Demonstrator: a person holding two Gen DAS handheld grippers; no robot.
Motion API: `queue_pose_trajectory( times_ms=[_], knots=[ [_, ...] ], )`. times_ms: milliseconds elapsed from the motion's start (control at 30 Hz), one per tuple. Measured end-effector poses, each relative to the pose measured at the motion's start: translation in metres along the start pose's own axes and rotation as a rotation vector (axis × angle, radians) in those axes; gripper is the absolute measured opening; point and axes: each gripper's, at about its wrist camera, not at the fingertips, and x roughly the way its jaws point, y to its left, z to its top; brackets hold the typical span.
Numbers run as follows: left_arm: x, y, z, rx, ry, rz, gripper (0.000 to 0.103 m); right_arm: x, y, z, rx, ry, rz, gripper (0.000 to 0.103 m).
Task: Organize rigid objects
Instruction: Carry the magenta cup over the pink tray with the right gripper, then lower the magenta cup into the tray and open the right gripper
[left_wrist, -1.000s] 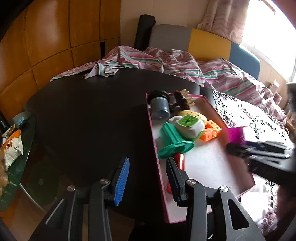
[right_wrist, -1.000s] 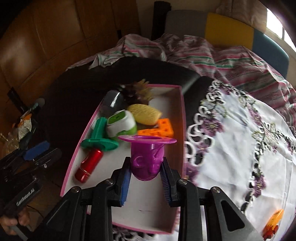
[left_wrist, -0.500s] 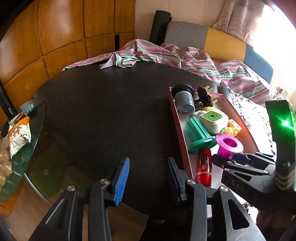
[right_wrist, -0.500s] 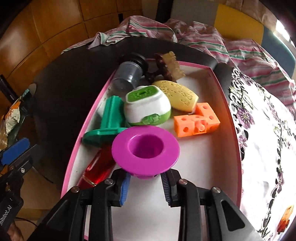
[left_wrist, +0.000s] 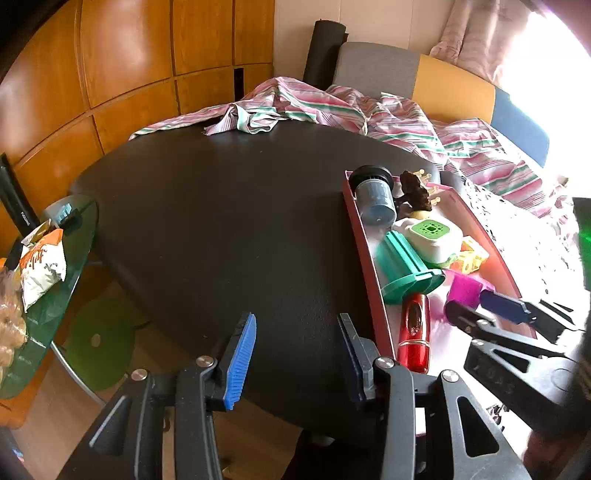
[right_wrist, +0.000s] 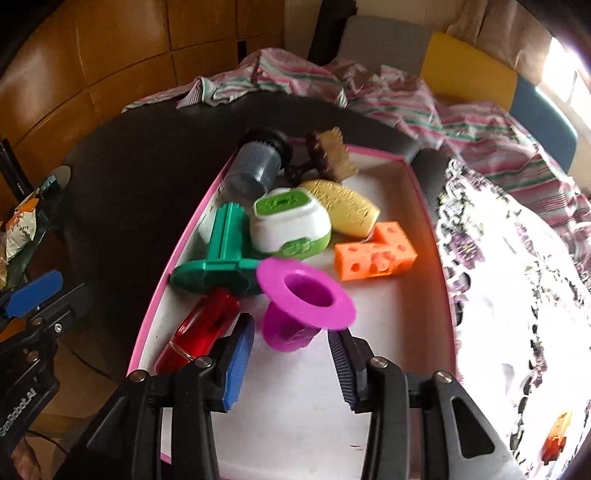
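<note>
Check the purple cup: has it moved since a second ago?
Yes. The purple cup came down into the pink tray, now beside the red bottle; the right gripper jaws are opening around it.

R claw (right_wrist: 291, 363) opening, L claw (left_wrist: 297, 356) empty

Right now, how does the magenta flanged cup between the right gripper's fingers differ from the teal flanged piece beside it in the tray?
The magenta cup stands roughly upright, tilted, with its wide flange on top and open mouth up; the teal piece lies on its side, flange toward the camera. The magenta cup is short and hollow; the teal piece has a longer ribbed stem. Both are flanged plastic, inside the pink-rimmed tray. The right gripper is opening, its pads clear of the cup.
</note>
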Motion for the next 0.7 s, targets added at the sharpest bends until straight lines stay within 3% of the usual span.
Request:
queue_pose_trajectory(
  times_ms=[367,700],
  knots=[
    [-0.001,0.002,-0.003,-0.003,-0.001,0.012,0.045,-0.024,0.01,0.003,-0.056,-0.107,-0.086,0.043],
    [-0.001,0.004,-0.002,-0.008,0.0,0.023,0.045,-0.045,0.023,0.004,-0.094,-0.177,-0.107,0.043]
  ],
)
